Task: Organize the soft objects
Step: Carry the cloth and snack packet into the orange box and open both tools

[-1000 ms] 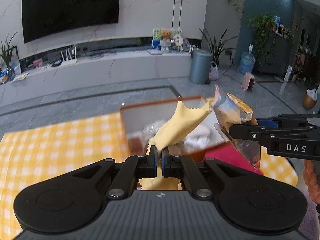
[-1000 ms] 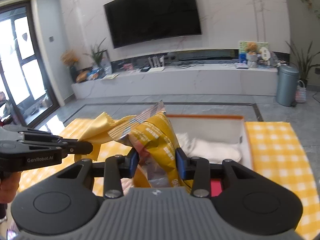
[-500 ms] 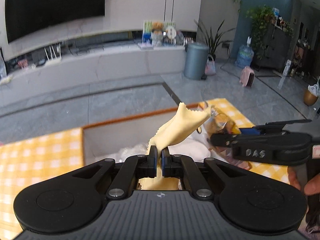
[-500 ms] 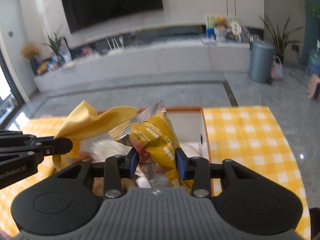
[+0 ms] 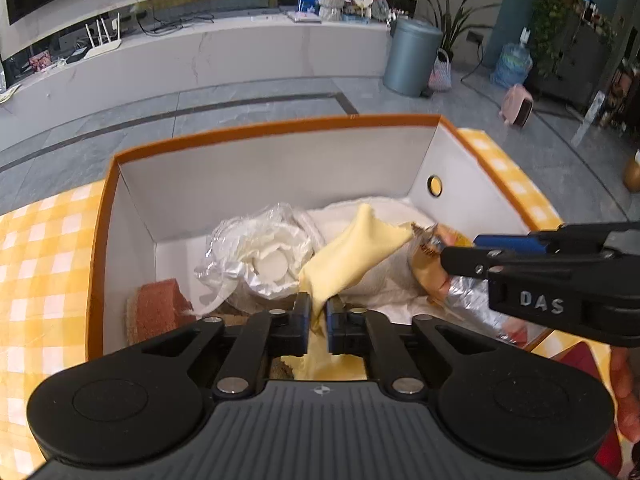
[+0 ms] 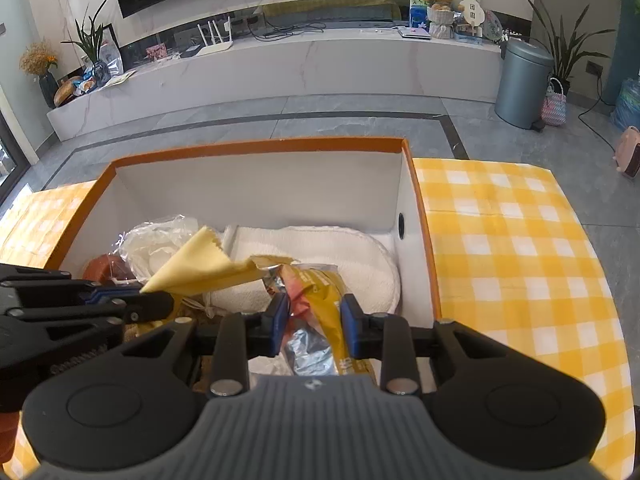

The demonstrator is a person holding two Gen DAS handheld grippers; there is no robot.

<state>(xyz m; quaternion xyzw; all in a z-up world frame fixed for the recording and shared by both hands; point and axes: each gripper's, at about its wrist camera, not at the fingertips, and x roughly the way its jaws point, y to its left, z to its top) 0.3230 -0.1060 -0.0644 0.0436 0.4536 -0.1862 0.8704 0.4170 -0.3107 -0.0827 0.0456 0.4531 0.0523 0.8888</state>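
Observation:
My left gripper (image 5: 317, 316) is shut on a yellow cloth (image 5: 352, 256) and holds it over the orange-rimmed white box (image 5: 272, 132). My right gripper (image 6: 314, 316) is shut on a yellow snack bag (image 6: 320, 300), also over the box (image 6: 260, 146). The cloth (image 6: 200, 268) reaches toward the bag's crimped top. In the left wrist view the right gripper (image 5: 460, 258) comes in from the right with the bag (image 5: 434, 276). In the right wrist view the left gripper (image 6: 158, 300) sits at the left.
Inside the box lie a white towel (image 6: 320, 252), a clear plastic bag of white things (image 5: 260, 256) and a red-brown sponge (image 5: 154, 312). The box stands on a yellow checked tablecloth (image 6: 512, 260). A red item (image 5: 580, 360) lies at the right.
Both grippers have moved forward and down over the box, each with its item still held. The box interior now fills the view.

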